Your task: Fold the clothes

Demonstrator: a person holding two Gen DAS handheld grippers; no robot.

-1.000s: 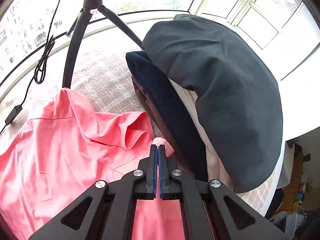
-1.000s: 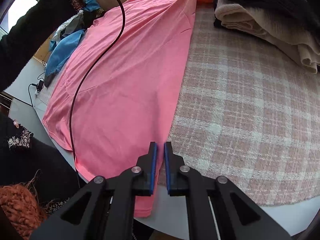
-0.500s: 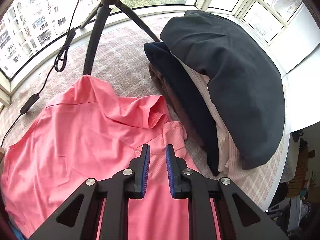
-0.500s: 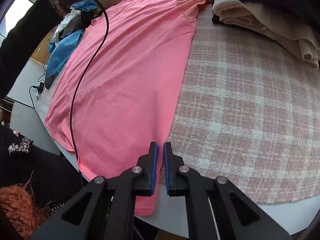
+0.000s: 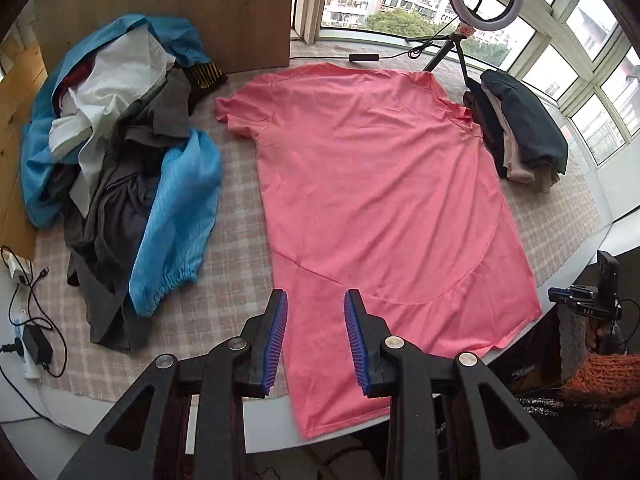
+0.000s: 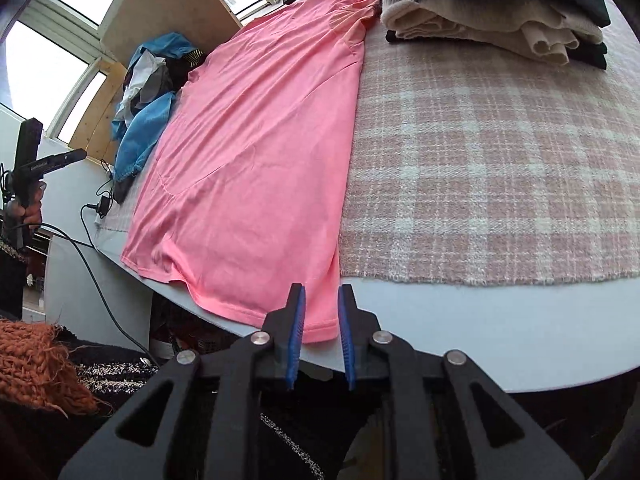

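I see the checked cloth (image 5: 240, 216) covering the round table (image 6: 460, 320), with the pink T-shirt (image 5: 372, 184) spread flat down its middle, hem overhanging the near edge. A heap of unfolded clothes (image 5: 116, 152) lies to its left; a folded stack (image 5: 520, 140) touches its right shoulder, beside a ring-light tripod (image 5: 452, 46). My left gripper (image 5: 316, 336) hangs above the hem, jaws apart and empty, having just been opening after leaving the collar. My right gripper (image 6: 322, 332) stands parted around the hem corner, just released.
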